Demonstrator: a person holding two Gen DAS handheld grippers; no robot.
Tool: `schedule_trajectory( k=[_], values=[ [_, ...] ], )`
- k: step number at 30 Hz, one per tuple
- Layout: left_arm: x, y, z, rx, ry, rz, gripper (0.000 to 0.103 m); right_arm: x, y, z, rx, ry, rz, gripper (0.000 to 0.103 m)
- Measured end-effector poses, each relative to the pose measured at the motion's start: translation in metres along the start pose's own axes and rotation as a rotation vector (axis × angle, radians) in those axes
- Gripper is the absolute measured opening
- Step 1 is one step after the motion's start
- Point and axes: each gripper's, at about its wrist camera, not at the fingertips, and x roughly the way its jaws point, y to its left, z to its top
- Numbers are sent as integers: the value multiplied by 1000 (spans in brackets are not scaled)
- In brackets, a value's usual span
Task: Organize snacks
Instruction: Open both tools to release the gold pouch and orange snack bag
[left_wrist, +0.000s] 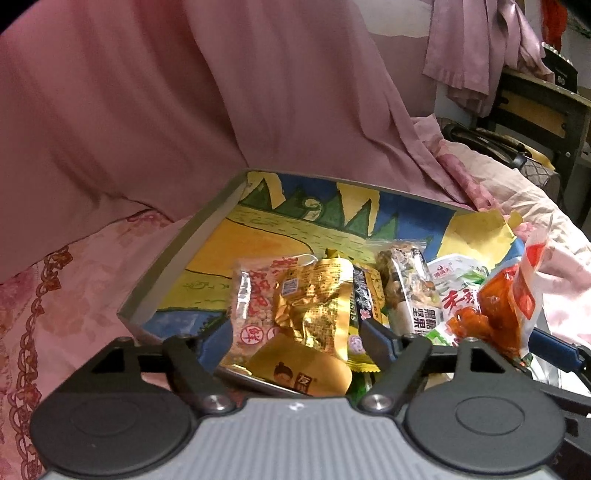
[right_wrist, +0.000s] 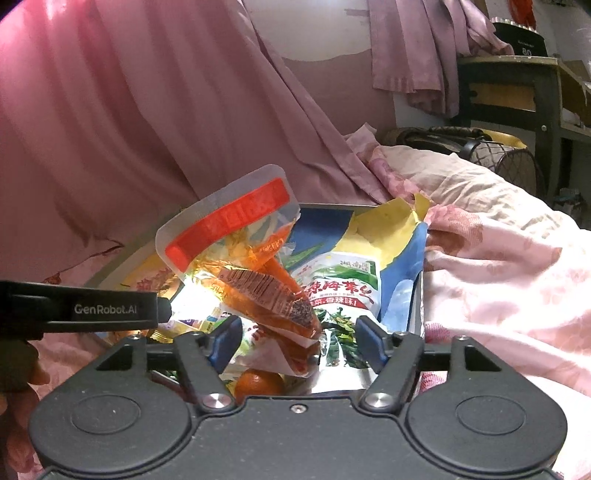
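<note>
A shallow tray (left_wrist: 177, 254) with a bright painted liner sits on the bed and holds several snack packets. In the left wrist view my left gripper (left_wrist: 295, 332) is open over a gold foil packet (left_wrist: 314, 299) and a pink packet (left_wrist: 251, 295). A black-and-white nut bar (left_wrist: 406, 288) lies to their right. In the right wrist view my right gripper (right_wrist: 297, 338) is open around the lower end of an orange-red packet (right_wrist: 258, 280), which stands tilted above a green seaweed packet (right_wrist: 340, 291). The orange-red packet also shows in the left wrist view (left_wrist: 498, 299).
Pink floral bedding (right_wrist: 498, 280) surrounds the tray, with a pink curtain (left_wrist: 184, 92) behind it. A small orange (right_wrist: 258, 384) lies just under my right gripper. A dark shelf (right_wrist: 517, 92) and a bag (right_wrist: 461, 144) stand at the far right.
</note>
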Motion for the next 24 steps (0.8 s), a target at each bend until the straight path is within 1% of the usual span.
schedule_trajectory(
  k=[7, 18, 24],
  values=[
    [-2, 4, -1, -21, -1, 7, 88, -2, 3, 0, 0, -4, 19, 83],
    [-11, 12, -1, -55, -17, 25, 100, -4, 3, 0, 6, -17, 24, 93],
    [-20, 19, 1, -56, -21, 46, 102, -10, 3, 1, 23, -43, 37, 97]
  ],
)
